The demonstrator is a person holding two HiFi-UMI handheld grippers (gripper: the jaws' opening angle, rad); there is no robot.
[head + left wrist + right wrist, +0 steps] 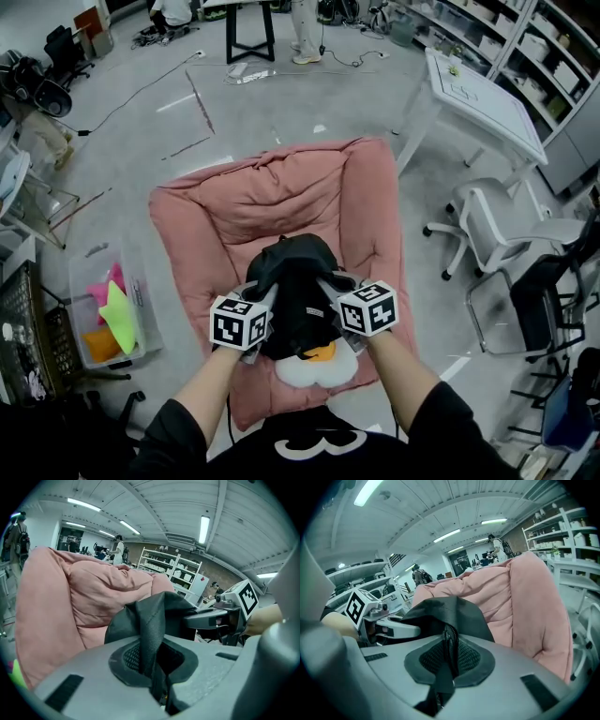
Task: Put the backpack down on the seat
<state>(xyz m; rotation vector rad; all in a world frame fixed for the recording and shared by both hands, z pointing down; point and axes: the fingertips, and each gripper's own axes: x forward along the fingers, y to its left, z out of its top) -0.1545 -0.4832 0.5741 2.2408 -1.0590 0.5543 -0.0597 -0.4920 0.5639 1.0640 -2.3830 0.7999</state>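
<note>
Evidently the black backpack (298, 291) sits over the front of the pink seat (281, 192), with the left gripper (262, 309) and right gripper (339, 305) each clamped on a fold of its upper fabric. Whether its base already touches the cushion is unclear. Best to lower both sides together, keep it level and centred, and let go only once the padding carries it
</note>
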